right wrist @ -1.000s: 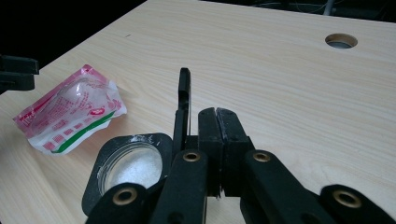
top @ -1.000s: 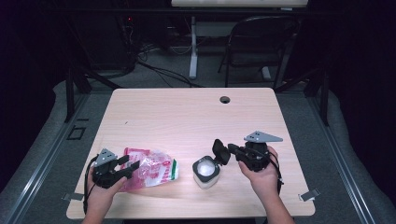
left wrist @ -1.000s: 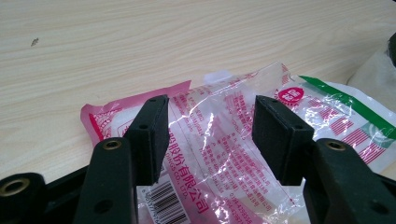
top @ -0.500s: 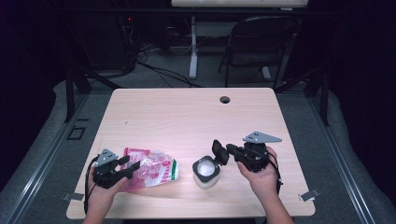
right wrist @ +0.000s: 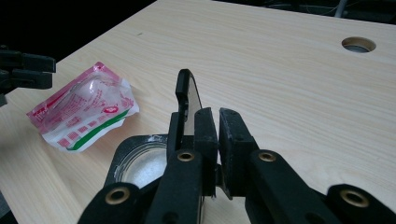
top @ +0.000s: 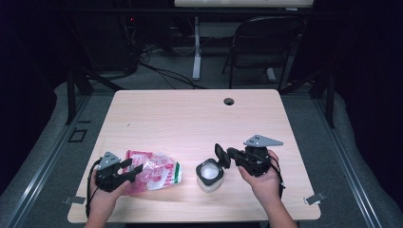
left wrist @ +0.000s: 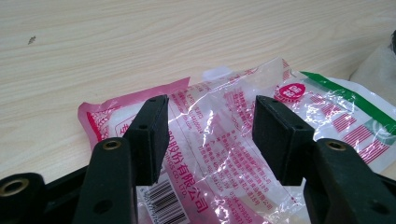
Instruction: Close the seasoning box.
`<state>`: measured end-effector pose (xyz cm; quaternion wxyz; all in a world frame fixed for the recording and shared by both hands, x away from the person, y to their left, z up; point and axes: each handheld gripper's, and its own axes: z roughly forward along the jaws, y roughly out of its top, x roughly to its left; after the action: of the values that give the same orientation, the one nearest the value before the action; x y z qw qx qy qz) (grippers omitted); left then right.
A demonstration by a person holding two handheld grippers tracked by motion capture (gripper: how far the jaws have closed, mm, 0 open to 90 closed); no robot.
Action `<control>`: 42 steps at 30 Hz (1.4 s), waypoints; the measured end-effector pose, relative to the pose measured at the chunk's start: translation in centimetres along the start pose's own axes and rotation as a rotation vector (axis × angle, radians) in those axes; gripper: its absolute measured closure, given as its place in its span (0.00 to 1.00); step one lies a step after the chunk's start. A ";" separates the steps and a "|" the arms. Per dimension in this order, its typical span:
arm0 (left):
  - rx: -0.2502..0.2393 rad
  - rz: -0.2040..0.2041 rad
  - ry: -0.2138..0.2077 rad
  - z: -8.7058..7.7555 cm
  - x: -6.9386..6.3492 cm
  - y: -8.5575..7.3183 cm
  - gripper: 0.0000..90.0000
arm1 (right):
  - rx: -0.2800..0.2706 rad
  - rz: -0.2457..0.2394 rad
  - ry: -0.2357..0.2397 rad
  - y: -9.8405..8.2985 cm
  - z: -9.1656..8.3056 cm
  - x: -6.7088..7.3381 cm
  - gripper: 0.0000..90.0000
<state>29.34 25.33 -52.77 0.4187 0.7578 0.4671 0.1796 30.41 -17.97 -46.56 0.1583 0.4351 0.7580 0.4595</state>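
High view entry: small square container (top: 209,175), black-rimmed body with a pale, whitish fill showing through its open top, standing near the front edge of the table (top: 190,118), taken here as the landmark. Hinged black lid (top: 221,155), flipped upright at the container's right rim; in the right gripper view the lid (right wrist: 187,100) rises as a thin dark plate just to the left of the jaws. Right gripper (top: 233,156), just right of the container and the nearer of the two, pointing leftward at it; its jaws have just been opening a little and stand nearly together with a narrow gap, the lid beside them rather than visibly pinched. Plastic bag (top: 153,171), pink and clear crinkled film with a green stripe and printed characters, lying flat to the left of the container, long axis running toward it. Left gripper (top: 127,170), at the bag's far end from the container; jaws apart, straddling the film, no clear squeeze visible.
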 end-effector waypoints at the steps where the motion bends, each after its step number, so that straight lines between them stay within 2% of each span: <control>1: 0.001 0.000 0.001 0.0 0.0 0.0 0.51 | -0.003 0.002 0.004 0.0 0.1 0.0 0.95; 25: 0.007 0.006 0.002 0.1 0.1 -0.1 0.51 | 0.045 -0.059 0.046 -1.7 2.1 1.6 0.93; 33: 0.010 0.009 0.003 0.2 0.1 -0.1 0.51 | 0.064 -0.064 0.055 -2.2 2.7 1.8 0.91; 38: 0.006 0.004 0.006 0.2 0.1 -0.2 0.51 | 0.064 -0.063 0.057 -2.3 2.6 1.6 0.88; 42: 0.008 0.006 0.008 0.3 0.2 -0.2 0.51 | 0.066 -0.057 0.054 -2.4 2.6 1.4 0.82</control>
<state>29.46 25.39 -53.12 0.4133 0.7602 0.4673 0.1817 30.02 -15.85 -49.69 0.1366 0.4057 0.7888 0.4411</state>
